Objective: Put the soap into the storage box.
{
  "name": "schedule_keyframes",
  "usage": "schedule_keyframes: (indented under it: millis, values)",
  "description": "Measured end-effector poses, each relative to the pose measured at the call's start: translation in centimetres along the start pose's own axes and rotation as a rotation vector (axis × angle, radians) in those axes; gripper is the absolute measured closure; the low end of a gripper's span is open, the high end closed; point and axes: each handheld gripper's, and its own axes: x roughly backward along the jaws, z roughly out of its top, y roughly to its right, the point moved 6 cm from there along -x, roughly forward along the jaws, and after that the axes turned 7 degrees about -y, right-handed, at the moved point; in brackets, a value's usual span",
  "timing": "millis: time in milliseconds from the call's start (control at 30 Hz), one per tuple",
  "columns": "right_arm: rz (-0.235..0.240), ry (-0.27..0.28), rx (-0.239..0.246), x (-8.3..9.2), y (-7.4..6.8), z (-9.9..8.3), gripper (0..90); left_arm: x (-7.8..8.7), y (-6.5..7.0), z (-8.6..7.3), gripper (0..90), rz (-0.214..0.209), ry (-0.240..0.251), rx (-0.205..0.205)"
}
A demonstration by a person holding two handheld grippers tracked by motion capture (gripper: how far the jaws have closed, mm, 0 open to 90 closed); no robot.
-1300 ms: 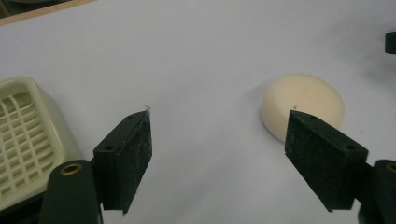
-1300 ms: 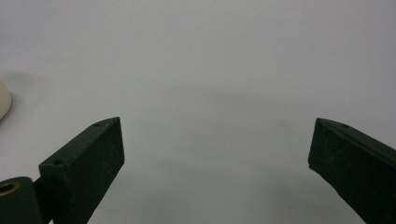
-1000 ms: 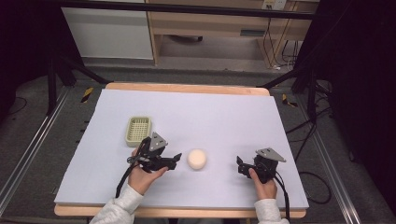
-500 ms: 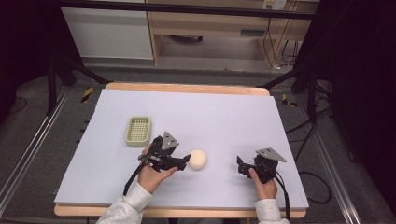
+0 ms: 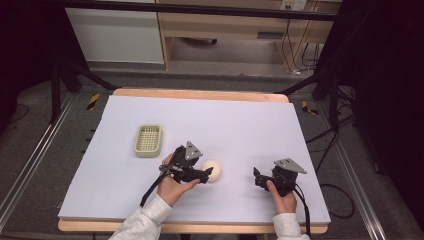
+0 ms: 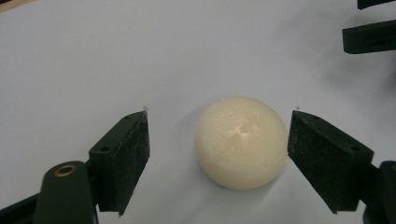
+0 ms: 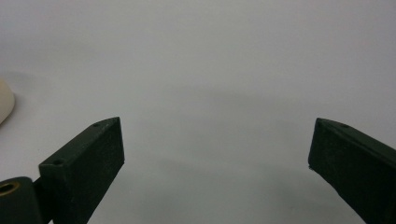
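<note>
High view: no writing can be read. On the pale sheet (image 5: 240, 120) covering the table, a green basket (image 5: 148, 140) sits far left of a cream ball (image 5: 214, 170); the left gripper (image 5: 202, 175) reaches it.

Left gripper view: jaws spread, the ball (image 6: 241, 142) between them, untouched.

Right gripper view: right gripper (image 7: 215, 154) open over bare sheet.

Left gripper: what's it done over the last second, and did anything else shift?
The left gripper moved rightward from beside the green basket to the cream round soap; its open jaws now stand either side of it, not closed on it. The soap, basket and the open right gripper stayed where they were.
</note>
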Motion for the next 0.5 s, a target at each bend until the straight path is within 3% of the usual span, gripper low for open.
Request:
schedule_keyframes:
  millis: [500]
  values:
    - [0.001, 0.002, -0.001, 0.0, 0.0, 0.0, 4.0, -2.0, 1.0, 0.4, 19.6, -0.019, -0.048, -0.015]
